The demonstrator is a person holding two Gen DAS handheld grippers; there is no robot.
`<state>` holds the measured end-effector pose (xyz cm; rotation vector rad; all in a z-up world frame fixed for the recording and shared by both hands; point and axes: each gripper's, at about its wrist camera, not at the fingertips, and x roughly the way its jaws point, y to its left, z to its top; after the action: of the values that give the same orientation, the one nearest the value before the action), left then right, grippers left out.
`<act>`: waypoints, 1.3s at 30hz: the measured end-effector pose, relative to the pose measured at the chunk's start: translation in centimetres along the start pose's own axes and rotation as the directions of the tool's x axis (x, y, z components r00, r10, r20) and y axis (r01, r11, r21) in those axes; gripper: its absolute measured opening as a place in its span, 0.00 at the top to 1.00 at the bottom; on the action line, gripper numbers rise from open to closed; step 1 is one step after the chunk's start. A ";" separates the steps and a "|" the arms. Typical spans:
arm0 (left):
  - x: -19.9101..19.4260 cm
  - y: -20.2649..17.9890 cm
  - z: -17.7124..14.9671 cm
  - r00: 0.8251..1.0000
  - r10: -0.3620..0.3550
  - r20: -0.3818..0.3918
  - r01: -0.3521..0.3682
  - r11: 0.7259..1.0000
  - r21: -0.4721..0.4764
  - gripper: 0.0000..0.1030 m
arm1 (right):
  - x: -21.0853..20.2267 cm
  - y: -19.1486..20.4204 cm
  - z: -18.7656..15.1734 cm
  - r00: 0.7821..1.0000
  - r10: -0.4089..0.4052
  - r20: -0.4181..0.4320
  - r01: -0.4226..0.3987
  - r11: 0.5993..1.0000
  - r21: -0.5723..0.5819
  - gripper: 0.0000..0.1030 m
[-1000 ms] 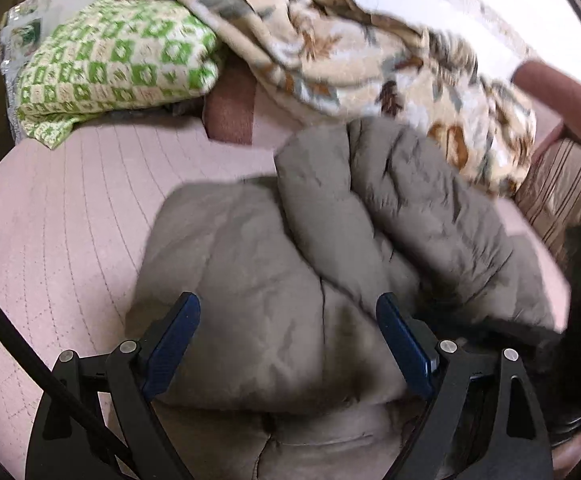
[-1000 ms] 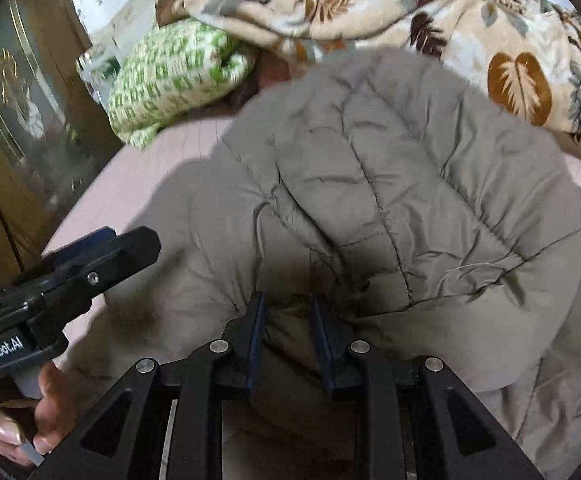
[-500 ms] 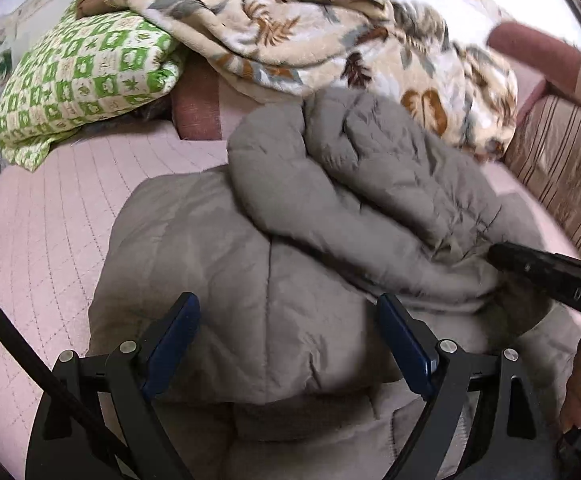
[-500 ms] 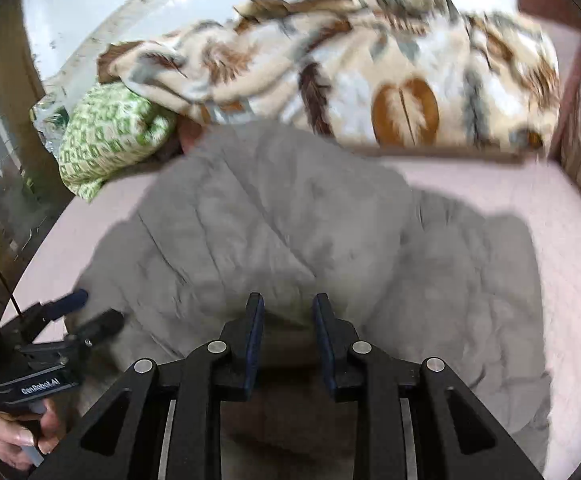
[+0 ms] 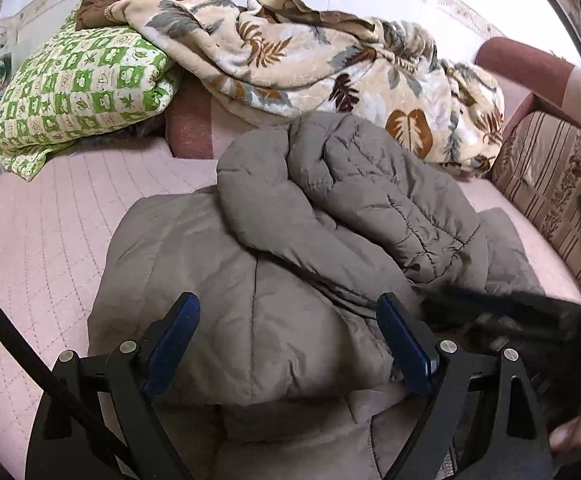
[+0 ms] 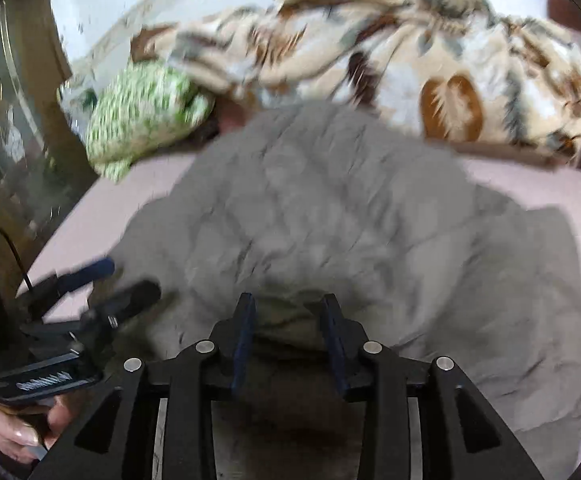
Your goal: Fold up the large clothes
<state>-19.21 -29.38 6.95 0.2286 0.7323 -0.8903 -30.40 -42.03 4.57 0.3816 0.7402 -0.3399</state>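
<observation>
We see a grey-brown quilted puffer jacket [image 5: 290,248] heaped on a pink quilted bed cover [image 5: 42,240], directly ahead of both tongs. The left wrist view is sharp and gives what the right one cannot: a sleeve [image 5: 390,200] folded back across the jacket's body, its stitched cuff lying ahead and to the right of the left gripper [image 5: 288,336]. That gripper's blue-padded fingers [image 5: 172,336] stand spread wide, one on each side of a rounded bulge of the jacket; we cannot tell whether the pads touch the cloth. Far ahead lie a leaf-print fleece blanket [image 5: 310,60] and, to its left, a green-and-white checked pillow [image 5: 78,92]; a striped cushion [image 5: 550,176] sits off to the right.

The right wrist view is motion-blurred but shows what the left lacks: the right gripper [image 6: 288,320] with its fingers drawn near one another, a fold of the jacket's edge [image 6: 286,316] bunched in the narrow gap between them and apparently pinched. It also takes in the left gripper from outside, low at the left, its fingers parted beside the jacket's near-left edge, with the person's left hand [image 6: 22,428] wrapped round the handle. A gold-patterned wooden cabinet [image 6: 6,132] stands farther left. In the left view the right tool appears only as a dark blur at the right edge.
</observation>
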 end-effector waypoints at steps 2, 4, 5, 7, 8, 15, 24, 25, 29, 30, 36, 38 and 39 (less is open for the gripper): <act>1.0 -0.2 -0.3 0.998 0.032 -0.048 -0.031 0.999 0.019 0.13 | 1.4 0.3 -1.2 0.999 -0.005 -0.035 0.005 1.000 -0.002 0.63; 1.9 -0.2 -0.7 0.995 0.056 -0.088 -0.053 0.998 0.031 0.13 | 1.6 0.3 -1.3 0.999 -0.012 -0.037 0.012 1.000 -0.011 0.63; 1.9 -0.3 -0.7 0.994 0.060 -0.088 -0.057 0.998 0.032 0.13 | 1.5 0.3 -1.3 0.999 -0.008 -0.036 0.008 1.000 -0.009 0.63; 1.5 -0.3 -0.6 0.996 0.047 -0.080 -0.045 0.998 0.032 0.13 | 1.0 0.0 -1.1 0.999 0.005 -0.033 -0.004 1.000 0.005 0.63; 1.3 -0.2 -0.5 0.996 0.039 -0.075 -0.037 0.999 0.027 0.13 | 0.6 0.0 -0.9 1.000 0.006 -0.022 -0.005 1.000 0.009 0.63; 0.5 -0.1 -0.6 0.997 0.033 -0.063 -0.032 0.999 0.018 0.13 | -2.7 -1.0 0.8 0.996 -0.061 0.070 0.058 0.997 0.042 0.63; 1.1 -0.2 -0.7 0.995 0.053 -0.084 -0.050 0.998 0.031 0.13 | 1.1 -2.4 -1.1 0.990 -0.130 -0.045 0.133 0.990 0.050 0.62; 1.2 -0.2 -0.7 0.995 0.054 -0.086 -0.052 0.998 0.031 0.13 | 1.2 -2.6 -1.2 0.991 -0.128 -0.048 0.130 0.990 0.057 0.62; 1.1 -0.1 -0.7 0.995 0.058 -0.085 -0.055 0.998 0.035 0.13 | 1.3 -2.9 -1.2 0.991 -0.120 -0.054 0.123 0.990 0.066 0.62; 1.1 -0.1 -0.7 0.995 0.059 -0.084 -0.056 0.998 0.035 0.13 | 1.1 -2.9 -1.2 0.992 -0.118 -0.053 0.121 0.990 0.069 0.62; 0.5 -0.1 -0.6 0.996 0.055 -0.075 -0.053 0.998 0.027 0.13 | -0.8 -2.4 -0.6 0.996 -0.086 -0.015 0.087 0.991 0.096 0.62; 0.3 -0.2 -0.6 0.996 0.055 -0.072 -0.053 0.998 0.029 0.13 | -1.2 -2.0 -0.5 0.996 -0.085 -0.008 0.085 0.992 0.094 0.62; 0.1 -0.2 -0.6 0.996 0.056 -0.069 -0.054 0.998 0.031 0.13 | -1.4 -1.8 -0.5 0.997 -0.081 -0.003 0.081 0.993 0.091 0.62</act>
<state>-19.59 -29.29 6.48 0.3057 0.7751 -0.8447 -32.41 -43.20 4.82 0.4386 0.7420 -0.4511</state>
